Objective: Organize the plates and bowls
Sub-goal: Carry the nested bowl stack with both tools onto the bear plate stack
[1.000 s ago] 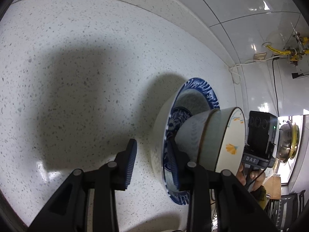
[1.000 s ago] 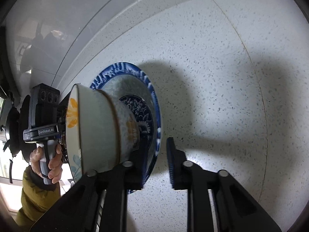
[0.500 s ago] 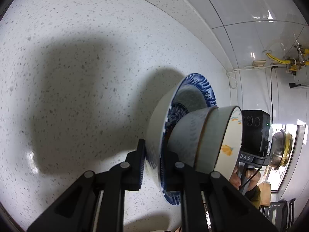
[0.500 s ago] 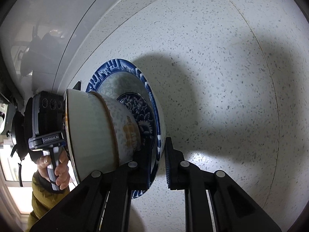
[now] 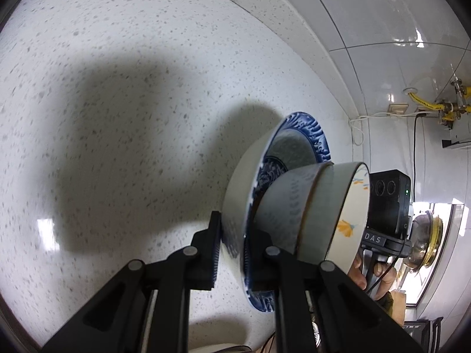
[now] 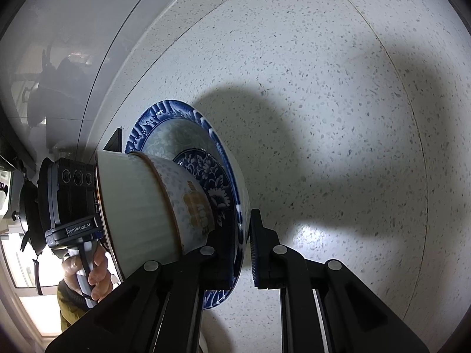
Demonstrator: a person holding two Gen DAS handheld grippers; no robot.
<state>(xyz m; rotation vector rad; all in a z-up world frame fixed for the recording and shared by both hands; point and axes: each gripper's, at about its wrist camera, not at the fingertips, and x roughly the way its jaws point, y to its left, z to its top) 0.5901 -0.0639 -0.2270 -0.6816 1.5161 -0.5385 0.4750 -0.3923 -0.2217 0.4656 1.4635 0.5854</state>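
Note:
A blue-and-white patterned plate (image 5: 306,135) carries two stacked pale bowls (image 5: 312,209), the upper one with an orange flower inside. My left gripper (image 5: 232,250) is shut on the plate's rim, one finger under it and one over. In the right wrist view the same plate (image 6: 164,117) and bowls (image 6: 141,206) show, and my right gripper (image 6: 241,253) is shut on the opposite rim. The plate is held above the speckled countertop (image 5: 117,88).
A white tiled wall (image 5: 368,14) runs behind the countertop (image 6: 323,88). A yellow gas pipe (image 5: 424,100) and a cable hang on the wall at right. A metal pot (image 5: 424,238) stands beyond the right gripper's handle.
Both grippers closed from open onto opposite rims of the plate. The plate with the bowls has since risen off the countertop.

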